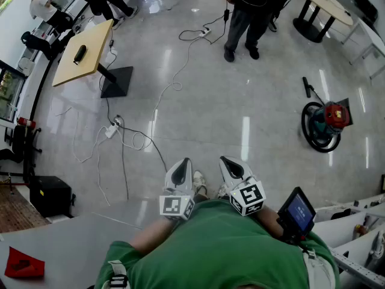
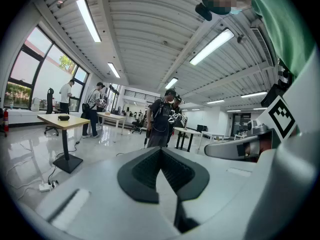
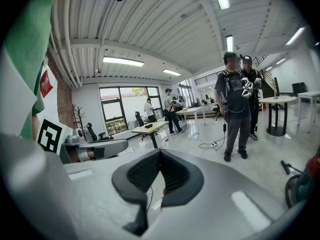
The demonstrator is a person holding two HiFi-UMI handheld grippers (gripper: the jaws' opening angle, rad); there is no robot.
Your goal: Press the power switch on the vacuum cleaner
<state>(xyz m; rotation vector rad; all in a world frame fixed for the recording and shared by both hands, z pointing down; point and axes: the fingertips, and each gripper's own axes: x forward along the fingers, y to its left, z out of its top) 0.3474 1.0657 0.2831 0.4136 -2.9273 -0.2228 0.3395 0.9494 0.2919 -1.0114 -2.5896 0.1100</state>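
The vacuum cleaner [image 1: 328, 120], a red and teal canister ringed by a black hose, stands on the glossy floor far to my right front. Its edge shows at the right rim of the right gripper view [image 3: 301, 186]. I cannot make out its power switch. Both grippers are held close to my chest, well short of the vacuum. The left gripper [image 1: 182, 163] is shut with nothing between its dark pads [image 2: 150, 166]. The right gripper [image 1: 227, 161] is shut and empty too, its pads [image 3: 176, 171] meeting. Each gripper shows in the other's view.
A power strip [image 1: 112, 129] and trailing cables cross the floor ahead left. A wooden table [image 1: 84, 52] stands at far left, and a person [image 1: 243, 17] straight ahead. A round table [image 1: 322, 5] is at back right, white desks [image 1: 355, 221] at my right.
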